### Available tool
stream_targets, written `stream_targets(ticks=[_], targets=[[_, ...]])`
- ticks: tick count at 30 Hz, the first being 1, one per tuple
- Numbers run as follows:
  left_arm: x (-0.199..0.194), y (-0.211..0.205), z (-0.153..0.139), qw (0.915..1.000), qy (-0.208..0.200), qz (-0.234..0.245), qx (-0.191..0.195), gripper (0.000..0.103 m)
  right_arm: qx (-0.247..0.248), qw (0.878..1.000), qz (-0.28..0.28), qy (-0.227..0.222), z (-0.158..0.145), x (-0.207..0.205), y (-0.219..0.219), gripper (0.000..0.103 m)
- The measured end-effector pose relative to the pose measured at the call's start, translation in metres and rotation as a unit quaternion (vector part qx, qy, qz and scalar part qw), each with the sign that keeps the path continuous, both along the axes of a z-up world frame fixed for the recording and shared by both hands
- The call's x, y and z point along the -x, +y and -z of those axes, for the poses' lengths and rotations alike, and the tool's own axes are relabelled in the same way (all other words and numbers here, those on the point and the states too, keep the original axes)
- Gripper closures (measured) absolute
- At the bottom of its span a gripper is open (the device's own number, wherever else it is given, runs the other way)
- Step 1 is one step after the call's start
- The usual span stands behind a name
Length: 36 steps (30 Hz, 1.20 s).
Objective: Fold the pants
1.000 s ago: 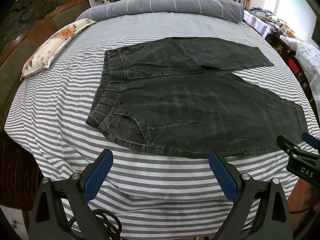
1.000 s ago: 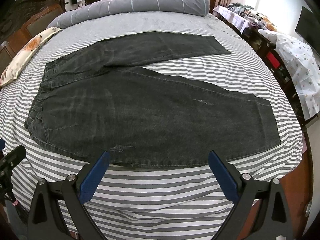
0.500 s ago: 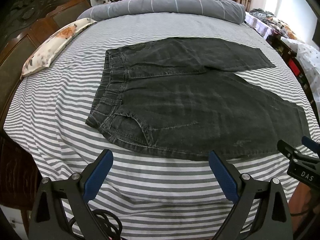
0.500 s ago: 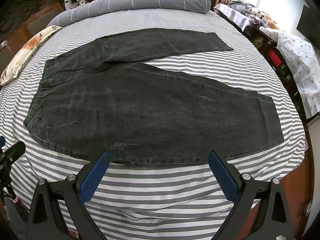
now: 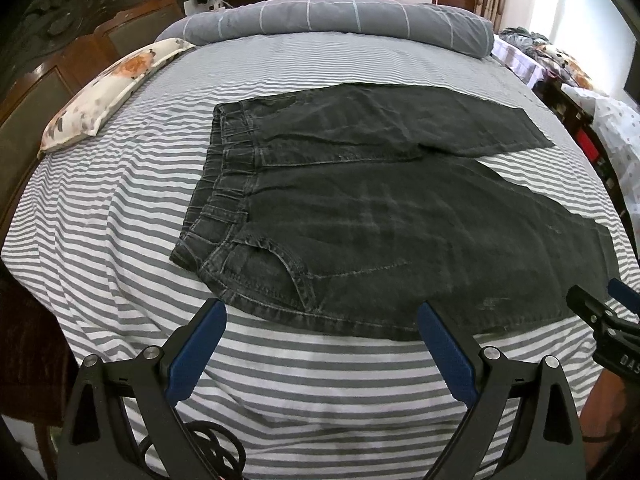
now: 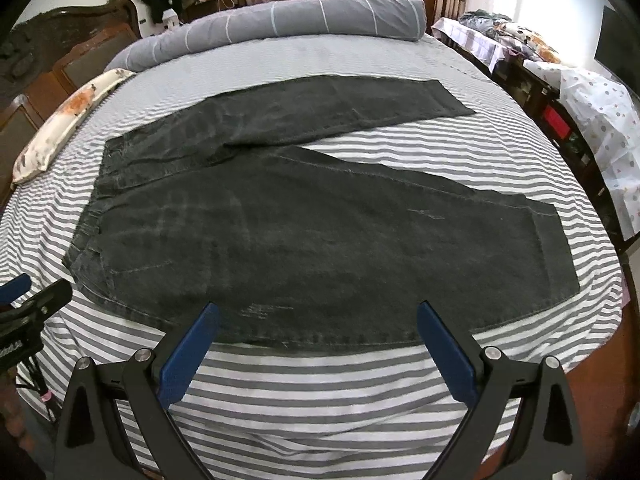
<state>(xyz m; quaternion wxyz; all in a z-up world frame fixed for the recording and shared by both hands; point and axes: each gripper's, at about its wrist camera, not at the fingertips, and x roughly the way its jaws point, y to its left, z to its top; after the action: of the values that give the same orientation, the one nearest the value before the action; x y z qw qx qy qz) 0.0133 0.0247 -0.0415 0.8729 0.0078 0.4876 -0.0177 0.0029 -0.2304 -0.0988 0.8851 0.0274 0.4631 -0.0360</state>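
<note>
Left gripper [image 5: 320,344] and right gripper [image 6: 318,340] hover side by side, jaws spread, above near edge of black pants [image 5: 384,224] spread flat on striped bed [image 5: 120,216]; floral pillow [image 5: 116,88] left, rolled duvet [image 5: 340,20] beyond

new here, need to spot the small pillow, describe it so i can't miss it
On the striped bed, look along the wooden headboard side. The floral pillow lies flat there, white with orange flowers, unlike the long plain grey bolster.
</note>
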Motion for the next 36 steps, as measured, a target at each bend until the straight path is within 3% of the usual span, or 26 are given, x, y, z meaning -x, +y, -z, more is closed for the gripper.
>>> stream_targets(ticks=[9,12,17,25,36], targets=[[-0.029,0.04,0.005,0.9994,-0.02,-0.018,0.022,0.008,-0.07,0.997,-0.015,-0.007,-0.002,-0.024,0.0,0.003],[-0.051,0.063,0.007,0.9988,-0.021,-0.034,0.028,0.018,-0.077,0.997,-0.008,0.003,-0.001,-0.041,-0.002,0.003],[-0.101,0.107,0.008,0.995,-0.031,-0.079,0.052,0.033,-0.041,0.999,0.005,-0.025,-0.008,-0.071,-0.004,0.003],[-0.194,0.151,0.029,0.9809,-0.029,-0.11,0.158,0.062,-0.052,0.997,-0.037,-0.035,-0.008,-0.148,0.022,0.003],[-0.27,0.165,0.078,0.9795,-0.006,-0.12,0.162,0.069,-0.059,0.996,-0.067,-0.028,0.023,-0.224,0.054,0.003]])
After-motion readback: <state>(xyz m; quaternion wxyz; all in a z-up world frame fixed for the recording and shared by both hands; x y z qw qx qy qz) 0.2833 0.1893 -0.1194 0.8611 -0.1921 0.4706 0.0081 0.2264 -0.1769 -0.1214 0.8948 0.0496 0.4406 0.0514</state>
